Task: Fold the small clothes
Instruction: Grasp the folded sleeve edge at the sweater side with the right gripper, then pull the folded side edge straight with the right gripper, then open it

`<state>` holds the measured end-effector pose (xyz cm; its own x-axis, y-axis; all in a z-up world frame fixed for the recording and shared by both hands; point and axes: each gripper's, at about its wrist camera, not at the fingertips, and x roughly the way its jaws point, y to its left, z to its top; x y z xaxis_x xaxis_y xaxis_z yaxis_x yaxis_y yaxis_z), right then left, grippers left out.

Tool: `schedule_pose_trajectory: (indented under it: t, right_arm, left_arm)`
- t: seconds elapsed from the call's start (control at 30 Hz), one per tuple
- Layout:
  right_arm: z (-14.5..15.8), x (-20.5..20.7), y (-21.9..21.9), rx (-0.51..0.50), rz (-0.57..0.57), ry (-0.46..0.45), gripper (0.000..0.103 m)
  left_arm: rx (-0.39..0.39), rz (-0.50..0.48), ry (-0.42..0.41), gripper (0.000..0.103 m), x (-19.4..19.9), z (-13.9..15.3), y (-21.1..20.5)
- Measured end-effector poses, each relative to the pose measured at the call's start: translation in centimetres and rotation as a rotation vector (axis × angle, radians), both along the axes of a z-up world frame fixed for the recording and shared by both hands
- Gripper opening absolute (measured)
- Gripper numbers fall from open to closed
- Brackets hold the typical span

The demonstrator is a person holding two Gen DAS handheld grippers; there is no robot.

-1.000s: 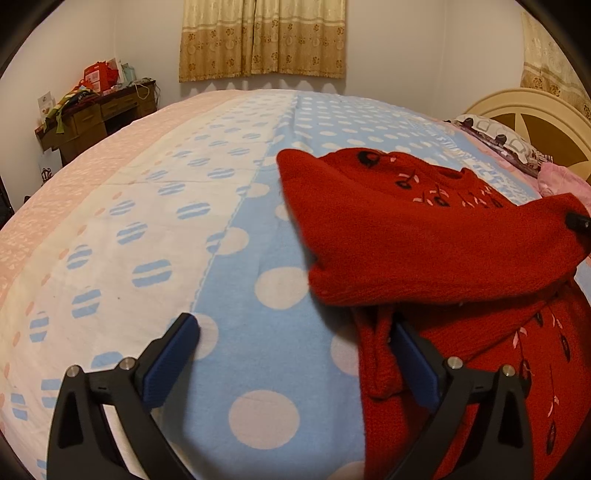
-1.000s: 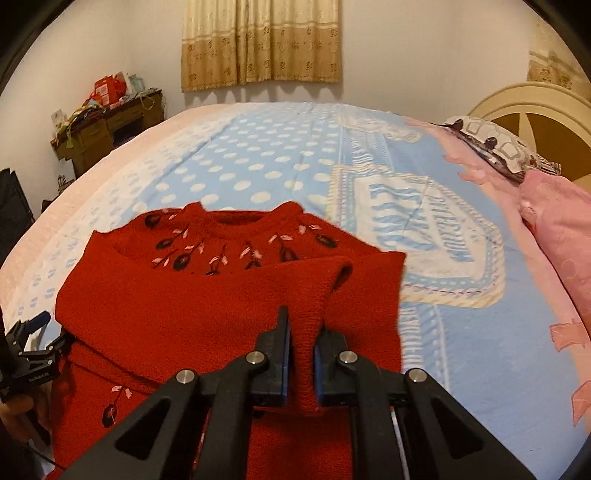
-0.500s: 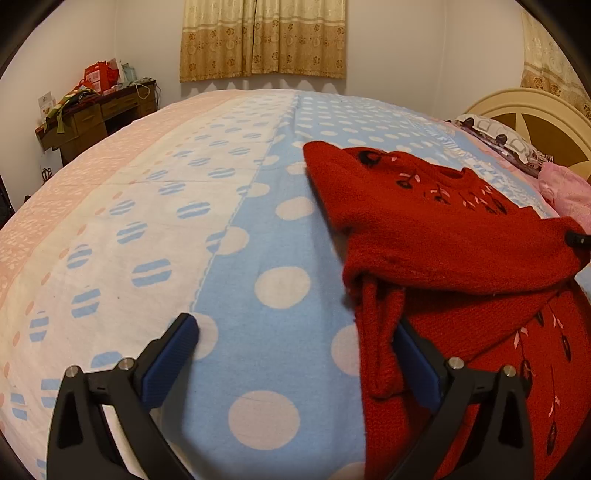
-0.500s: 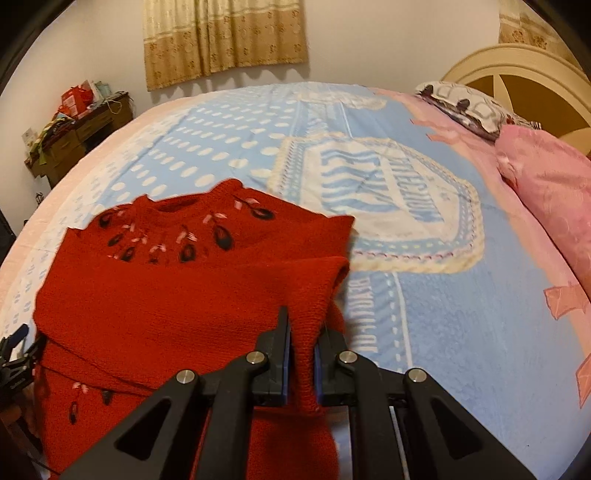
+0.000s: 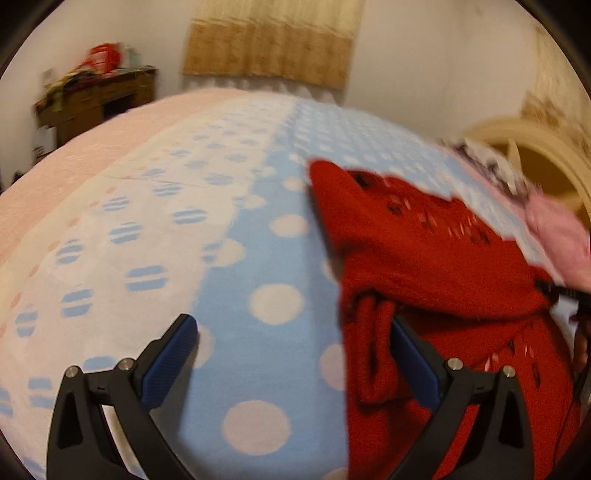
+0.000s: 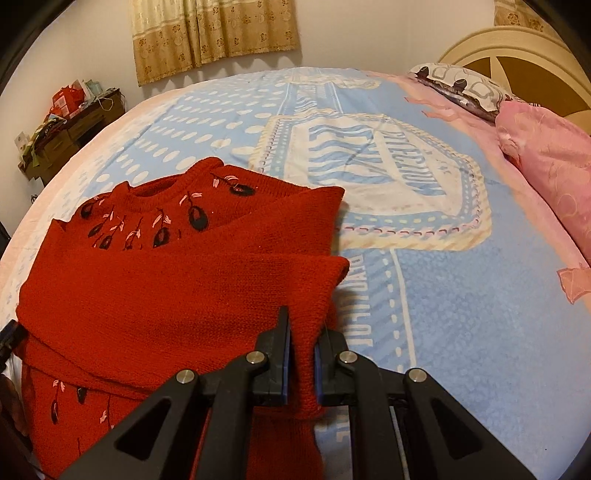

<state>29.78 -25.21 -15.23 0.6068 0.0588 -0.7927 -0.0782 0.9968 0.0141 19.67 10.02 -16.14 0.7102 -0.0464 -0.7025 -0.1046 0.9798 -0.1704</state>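
A red knitted sweater point(image 6: 155, 280) with dark and pink leaf embroidery lies on the bed, its neck pointing away. One sleeve point(image 6: 207, 295) is drawn across the chest. My right gripper point(image 6: 303, 332) is shut on the cuff end of that sleeve, at the sweater's right side. In the left wrist view the sweater point(image 5: 436, 266) lies right of centre, blurred. My left gripper point(image 5: 291, 343) is open wide above the bedspread, its right finger point(image 5: 410, 350) against a hanging fold of the sweater's left edge. The right gripper's tip point(image 5: 554, 290) shows at the far right.
The bed has a blue, white and pink dotted bedspread point(image 5: 155, 236). A pink pillow point(image 6: 550, 158) and patterned pillow point(image 6: 461, 86) lie by the cream headboard point(image 6: 517, 48). A cluttered wooden desk point(image 6: 62, 129) stands at the far left wall, under a curtain point(image 6: 214, 33).
My right gripper has pulled the sleeve across the sweater toward its right side. The sweater's left edge has slid right. The left wrist view has shifted slightly and blurred; its gripper stays open.
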Motion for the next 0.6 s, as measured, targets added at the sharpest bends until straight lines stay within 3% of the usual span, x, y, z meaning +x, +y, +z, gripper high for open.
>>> schedule_pose_trajectory:
  t: [0.07, 0.13, 0.2, 0.23, 0.27, 0.37, 0.47, 0.6]
  right_arm:
    - [-0.1, 0.0, 0.1, -0.001, -0.002, 0.000, 0.009]
    - [-0.2, -0.1, 0.2, -0.008, 0.002, -0.001, 0.009]
    - [-0.3, -0.1, 0.2, -0.011, 0.011, 0.002, 0.009]
    - [-0.3, -0.1, 0.2, -0.012, 0.013, 0.004, 0.009]
    - [-0.3, -0.1, 0.1, -0.009, 0.013, 0.004, 0.009]
    - [-0.3, -0.1, -0.7, 0.029, 0.001, 0.009, 0.014]
    - [0.0, -0.5, -1.5, 0.041, -0.024, -0.003, 0.025]
    - [0.9, -1.4, -2.4, 0.030, -0.044, -0.033, 0.032]
  left_arm:
    - [0.076, -0.021, 0.038, 0.103, 1.1, -0.1, -1.0]
    - [0.082, 0.021, 0.030, 0.103, 1.8, 0.4, -0.7]
    - [0.018, 0.123, 0.067, 0.103, 2.3, -0.1, 1.2]
    - [-0.059, 0.139, 0.061, 0.103, 2.1, -0.4, 2.4]
    - [-0.078, 0.138, 0.039, 0.103, 1.8, -0.2, 2.7]
    - [-0.014, 0.155, 0.058, 0.103, 1.3, -0.4, 2.1]
    - [-0.017, 0.142, 0.046, 0.103, 0.0, -0.4, 2.1]
    - [0.022, 0.123, 0.030, 0.103, -2.2, 0.4, 1.7]
